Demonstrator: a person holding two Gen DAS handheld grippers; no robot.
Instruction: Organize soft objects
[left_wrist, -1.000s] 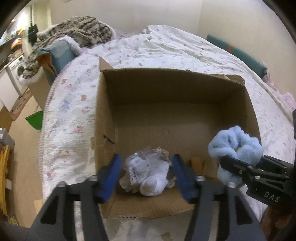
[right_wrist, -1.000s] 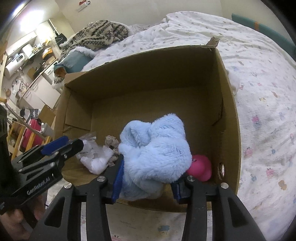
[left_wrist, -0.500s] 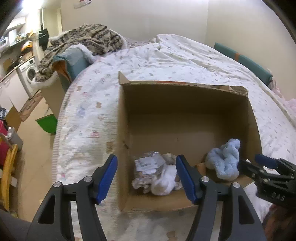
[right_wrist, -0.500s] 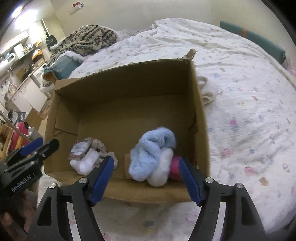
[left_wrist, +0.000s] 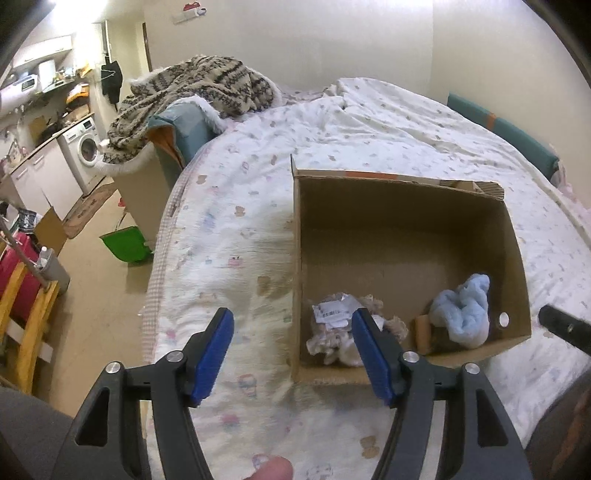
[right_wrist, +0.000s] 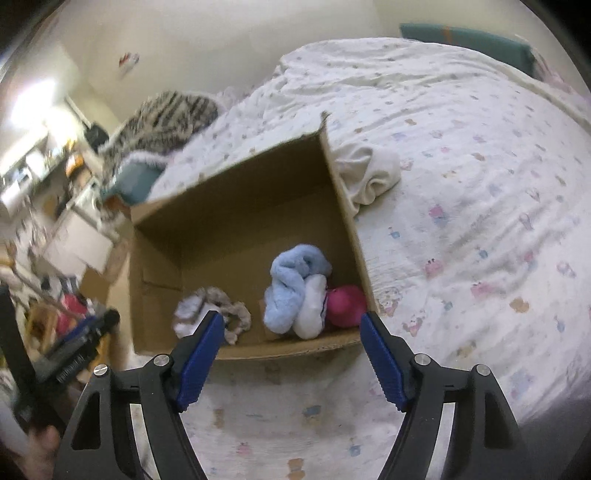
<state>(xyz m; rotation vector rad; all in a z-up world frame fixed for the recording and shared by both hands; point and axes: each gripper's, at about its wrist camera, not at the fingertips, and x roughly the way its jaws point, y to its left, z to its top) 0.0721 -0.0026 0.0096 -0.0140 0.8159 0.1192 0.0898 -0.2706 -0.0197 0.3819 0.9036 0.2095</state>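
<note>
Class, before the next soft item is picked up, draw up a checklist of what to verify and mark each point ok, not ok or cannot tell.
1. Left gripper empty, jaws apart after opening further: ok.
2. Right gripper empty, jaws wide: ok.
3. Blue plush lies inside the box: ok.
4. White bundle lies inside the box: ok.
5. All soft things boxed: not ok, a cream cloth lies on the bed against the box's outer wall.
6. Box has free floor: ok.

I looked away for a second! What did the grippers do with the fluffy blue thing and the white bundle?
The right gripper let go of the fluffy blue thing; it now lies in the cardboard box. Both grippers pulled back empty; the left gripper has just been opening wider. The white bundle stayed put in the box.
</note>
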